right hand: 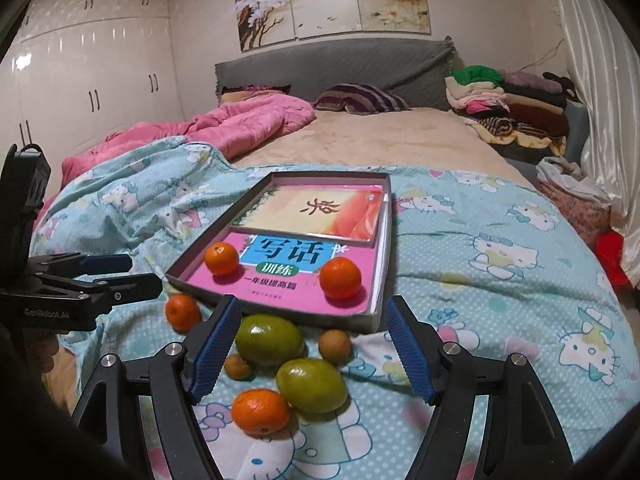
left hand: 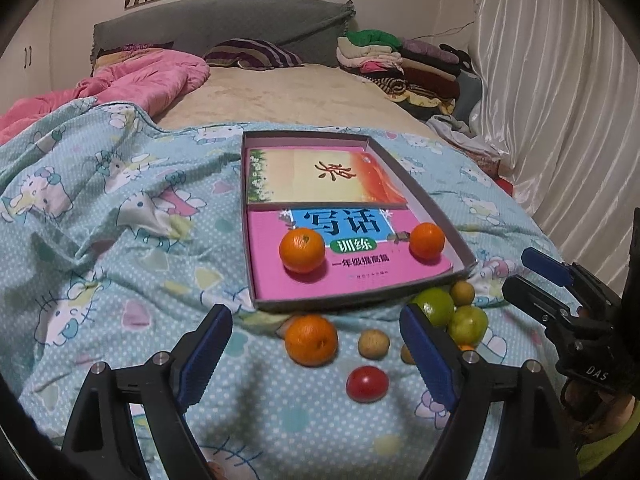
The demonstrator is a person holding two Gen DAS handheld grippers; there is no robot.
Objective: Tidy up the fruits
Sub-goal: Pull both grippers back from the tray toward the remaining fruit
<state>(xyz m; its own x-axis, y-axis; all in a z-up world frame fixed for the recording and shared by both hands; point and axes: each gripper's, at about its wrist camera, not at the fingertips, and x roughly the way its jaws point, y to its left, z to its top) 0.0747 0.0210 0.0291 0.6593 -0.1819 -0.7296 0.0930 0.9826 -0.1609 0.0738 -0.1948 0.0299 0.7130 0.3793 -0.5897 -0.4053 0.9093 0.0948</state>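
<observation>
A shallow cardboard box (left hand: 256, 292) (right hand: 374, 312) holds two books, and two oranges (left hand: 302, 250) (right hand: 340, 278) sit on the pink one. My left gripper (left hand: 316, 320) is open above the bedspread, with a loose orange (left hand: 311, 340), a small brown fruit (left hand: 373, 344) and a red tomato (left hand: 367, 383) lying between its fingers, untouched. My right gripper (right hand: 314, 308) is open over two green fruits (right hand: 268, 340) (right hand: 312, 385), an orange (right hand: 261, 411) and two small brown fruits (right hand: 335, 346). Another orange (right hand: 183, 313) lies further left.
The fruit lies on a light-blue cartoon-print quilt (left hand: 120, 240) over a bed. A pink duvet (right hand: 240, 124) and striped pillow (right hand: 360, 98) are behind it, and folded clothes (right hand: 508, 108) are stacked at the back right. White curtains (left hand: 560, 100) hang on the right.
</observation>
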